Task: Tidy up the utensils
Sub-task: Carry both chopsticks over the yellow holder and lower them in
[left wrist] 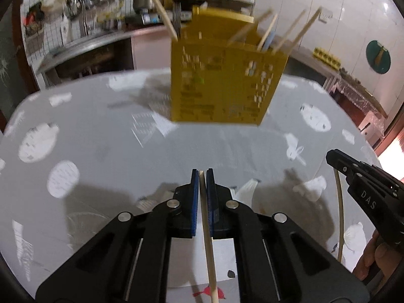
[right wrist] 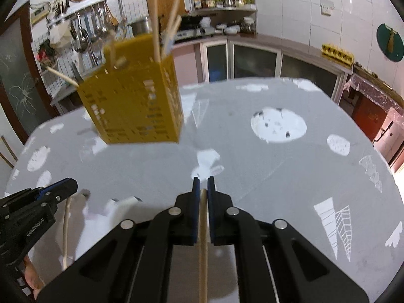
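A yellow perforated utensil holder (left wrist: pixel 222 80) stands on the grey patterned table (left wrist: pixel 101 151), with several wooden chopsticks (left wrist: pixel 290 35) sticking out of it. It also shows in the right wrist view (right wrist: pixel 136 103). My left gripper (left wrist: pixel 202 174) is shut on a wooden chopstick (left wrist: pixel 208 240) that runs back toward the camera, well short of the holder. My right gripper (right wrist: pixel 203 181) is shut on another wooden chopstick (right wrist: pixel 203 247). Each gripper shows in the other's view, the right gripper (left wrist: pixel 335 159) and the left gripper (right wrist: pixel 68 184), each with its chopstick hanging down.
A kitchen counter (right wrist: pixel 265 40) with cabinets, a shelf of jars (right wrist: pixel 222 0) and hanging ladles (right wrist: pixel 93 30) lie behind the table. The table's far edge runs just behind the holder.
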The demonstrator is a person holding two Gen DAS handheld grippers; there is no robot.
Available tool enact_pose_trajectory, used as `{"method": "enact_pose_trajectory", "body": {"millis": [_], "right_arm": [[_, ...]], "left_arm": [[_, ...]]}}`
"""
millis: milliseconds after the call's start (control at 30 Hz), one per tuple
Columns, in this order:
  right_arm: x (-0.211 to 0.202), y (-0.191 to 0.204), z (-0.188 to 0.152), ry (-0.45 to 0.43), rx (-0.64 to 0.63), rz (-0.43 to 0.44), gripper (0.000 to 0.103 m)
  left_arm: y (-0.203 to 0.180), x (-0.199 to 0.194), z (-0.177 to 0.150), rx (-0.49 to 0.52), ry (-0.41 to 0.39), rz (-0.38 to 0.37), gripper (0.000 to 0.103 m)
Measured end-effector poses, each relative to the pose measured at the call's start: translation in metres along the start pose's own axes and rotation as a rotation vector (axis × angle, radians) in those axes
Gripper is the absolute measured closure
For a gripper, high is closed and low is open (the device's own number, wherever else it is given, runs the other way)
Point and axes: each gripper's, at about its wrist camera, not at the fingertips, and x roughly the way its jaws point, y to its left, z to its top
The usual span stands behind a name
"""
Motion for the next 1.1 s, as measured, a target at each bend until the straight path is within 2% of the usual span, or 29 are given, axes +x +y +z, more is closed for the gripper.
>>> {"method": "enact_pose_trajectory", "body": {"millis": [533,833,1100], "right_arm": [[-0.073,0.020,0.024,-0.272,0.006,0.071,0.097],[-0.093,0.028,0.025,-0.403,-0.005,0.064,0.097],[-0.094,0.027,0.031,-0.444,-0.015,0.072,0.097]], "left_arm": [[0.026,-0.090,0.013,0.032,-0.302,0.040,0.099],[0.029,-0.112,0.016,0.048,-0.410,0.034,0.099],[0.042,-0.116,0.025,0.013,-0.456,0.017,0.100]]}}
